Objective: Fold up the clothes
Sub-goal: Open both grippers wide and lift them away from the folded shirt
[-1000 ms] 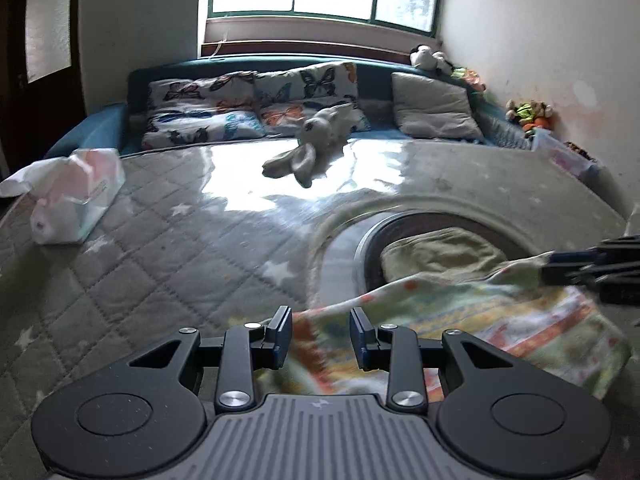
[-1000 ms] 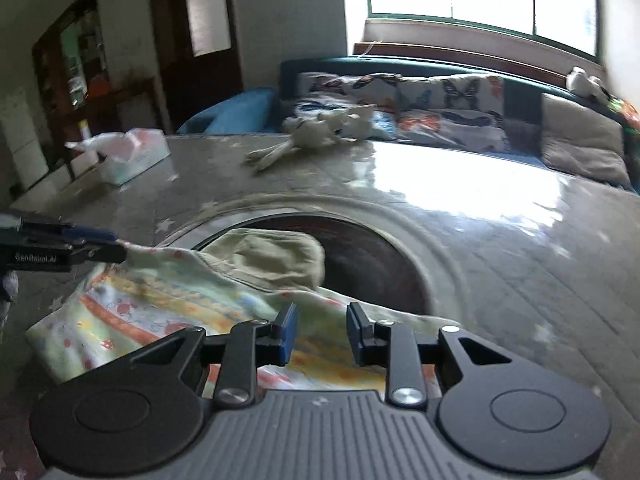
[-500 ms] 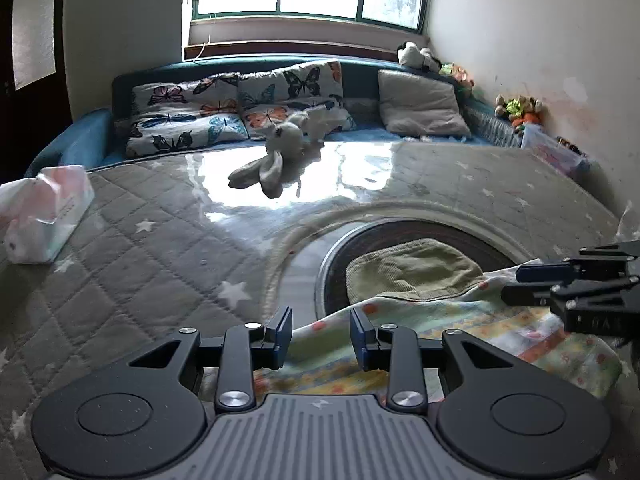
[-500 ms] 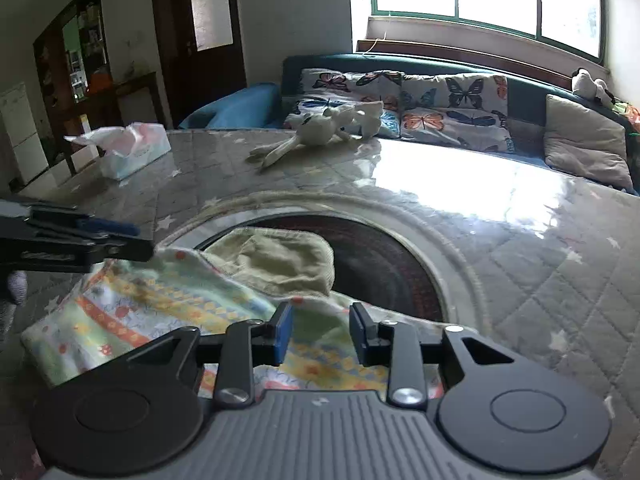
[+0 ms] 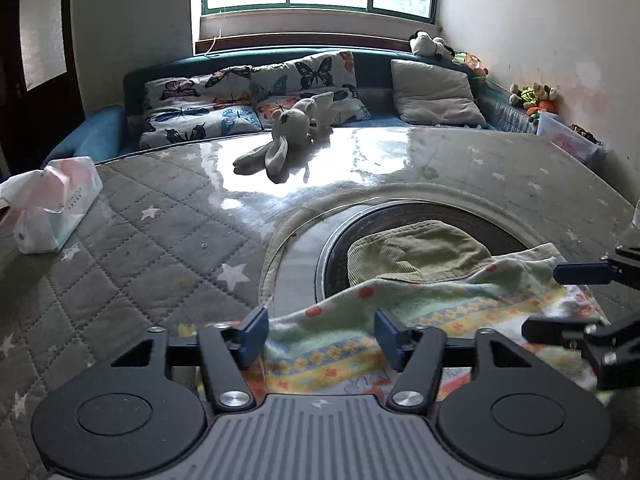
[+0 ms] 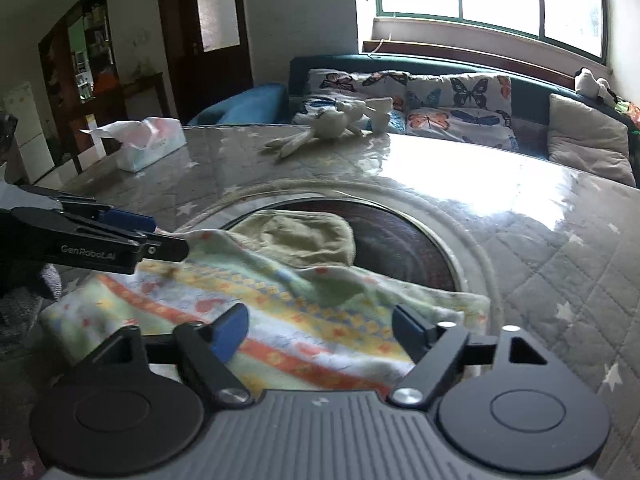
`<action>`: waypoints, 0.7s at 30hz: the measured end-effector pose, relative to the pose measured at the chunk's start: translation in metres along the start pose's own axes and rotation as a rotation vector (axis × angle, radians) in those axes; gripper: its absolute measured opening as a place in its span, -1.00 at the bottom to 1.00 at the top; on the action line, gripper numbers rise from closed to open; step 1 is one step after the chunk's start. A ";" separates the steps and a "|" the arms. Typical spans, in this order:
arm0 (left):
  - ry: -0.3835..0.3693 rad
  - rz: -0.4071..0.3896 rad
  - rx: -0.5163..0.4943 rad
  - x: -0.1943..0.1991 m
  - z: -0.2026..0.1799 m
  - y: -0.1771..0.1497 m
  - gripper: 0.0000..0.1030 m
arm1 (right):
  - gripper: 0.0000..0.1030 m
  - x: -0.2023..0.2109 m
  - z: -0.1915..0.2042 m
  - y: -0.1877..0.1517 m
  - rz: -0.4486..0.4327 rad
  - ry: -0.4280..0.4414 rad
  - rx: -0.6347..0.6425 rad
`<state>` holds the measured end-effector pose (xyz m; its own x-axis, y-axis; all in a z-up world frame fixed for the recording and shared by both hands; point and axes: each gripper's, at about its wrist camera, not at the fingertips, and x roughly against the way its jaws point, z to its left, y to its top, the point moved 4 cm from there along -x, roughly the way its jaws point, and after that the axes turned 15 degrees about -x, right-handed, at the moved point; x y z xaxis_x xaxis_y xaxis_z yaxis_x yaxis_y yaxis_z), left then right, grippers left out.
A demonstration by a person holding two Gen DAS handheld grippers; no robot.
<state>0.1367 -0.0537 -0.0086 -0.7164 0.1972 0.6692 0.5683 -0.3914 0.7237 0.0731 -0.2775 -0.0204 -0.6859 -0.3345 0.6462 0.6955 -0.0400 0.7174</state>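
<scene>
Spreading wide, the quilted table (image 5: 132, 264) leaves open room beyond the patterned cloth (image 5: 440, 312), whose far edge overlaps a green hat (image 5: 416, 252), seemingly. Left gripper (image 5: 320, 330) and right gripper (image 6: 320, 326) gape wide over the cloth's near edge.

Tissue pack (image 5: 52, 204) and plush rabbit (image 5: 286, 136) stand well apart.

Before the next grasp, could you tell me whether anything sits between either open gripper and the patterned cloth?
Nothing visible does. The left gripper and right gripper both sit open directly over the patterned cloth; the green garment lies beyond it.
</scene>
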 end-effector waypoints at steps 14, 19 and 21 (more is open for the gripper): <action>0.058 -0.041 -0.005 0.055 -0.018 -0.040 0.74 | 0.72 0.026 0.022 -0.036 -0.012 -0.002 0.029; 0.083 -0.047 -0.035 0.064 -0.026 -0.056 0.74 | 0.73 0.031 0.021 -0.048 -0.007 -0.026 0.044; 0.086 -0.033 -0.038 0.064 -0.028 -0.065 0.75 | 0.73 0.033 0.020 -0.052 -0.004 -0.032 0.046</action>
<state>0.0426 -0.0410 -0.0173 -0.7678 0.1335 0.6267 0.5290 -0.4198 0.7375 0.0101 -0.2680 -0.0306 -0.6956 -0.3037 0.6511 0.6829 0.0022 0.7305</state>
